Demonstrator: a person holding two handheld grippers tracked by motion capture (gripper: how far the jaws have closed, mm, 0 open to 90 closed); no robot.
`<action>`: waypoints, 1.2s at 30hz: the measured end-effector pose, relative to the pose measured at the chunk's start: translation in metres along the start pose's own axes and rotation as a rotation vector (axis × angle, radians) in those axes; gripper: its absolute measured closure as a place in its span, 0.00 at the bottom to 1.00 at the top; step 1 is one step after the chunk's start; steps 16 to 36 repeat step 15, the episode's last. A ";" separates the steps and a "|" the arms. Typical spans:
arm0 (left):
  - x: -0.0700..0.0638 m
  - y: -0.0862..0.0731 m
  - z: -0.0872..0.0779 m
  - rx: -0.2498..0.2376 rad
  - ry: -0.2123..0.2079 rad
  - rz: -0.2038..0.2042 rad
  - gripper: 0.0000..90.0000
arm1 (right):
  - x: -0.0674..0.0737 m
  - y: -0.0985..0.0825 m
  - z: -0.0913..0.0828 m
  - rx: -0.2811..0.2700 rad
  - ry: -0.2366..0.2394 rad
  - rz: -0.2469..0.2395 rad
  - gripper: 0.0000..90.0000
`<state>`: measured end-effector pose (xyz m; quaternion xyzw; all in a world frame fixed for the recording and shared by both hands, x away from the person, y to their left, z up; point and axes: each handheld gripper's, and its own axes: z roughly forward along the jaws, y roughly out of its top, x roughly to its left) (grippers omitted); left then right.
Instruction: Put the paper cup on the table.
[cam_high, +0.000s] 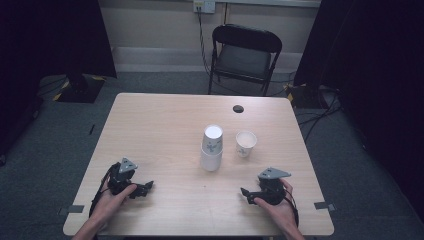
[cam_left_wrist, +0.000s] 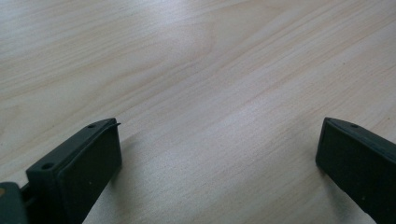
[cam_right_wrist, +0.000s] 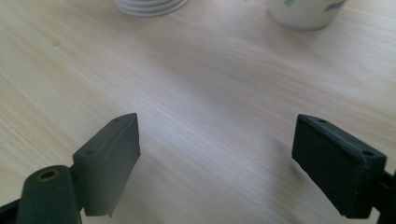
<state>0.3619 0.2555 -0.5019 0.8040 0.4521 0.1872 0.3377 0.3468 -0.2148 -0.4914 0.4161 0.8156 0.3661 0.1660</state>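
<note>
Cup stack (cam_high: 212, 148): white paper cups nested upside down, standing near the middle of the wooden table (cam_high: 160, 125), long axis upright, bases pointing up.
Single cup (cam_high: 245, 143): just right of the stack and apart from it, upright, mouth facing up.
Right gripper (cam_high: 246, 193): on the near right of the table, jaws spread wide with bare wood between them; both cups lie beyond it, the stack ahead to the left, the single cup ahead to the right.
Left gripper (cam_high: 148, 186): on the near left, jaws likewise wide apart, pinching nothing; the stack sits well off to its far right.
Room: a black folding chair (cam_high: 245, 55) stands past the far edge.
</note>
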 end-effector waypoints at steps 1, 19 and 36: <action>0.000 0.000 0.000 0.000 0.000 0.000 0.00 | 0.003 0.000 0.003 0.014 0.004 -0.011 0.17; -0.001 0.000 0.001 -0.005 0.000 -0.005 0.00 | 0.016 0.000 0.013 0.004 -0.029 -0.028 0.14; -0.001 0.000 0.001 -0.005 0.000 -0.005 0.00 | 0.016 0.000 0.013 0.004 -0.029 -0.028 0.14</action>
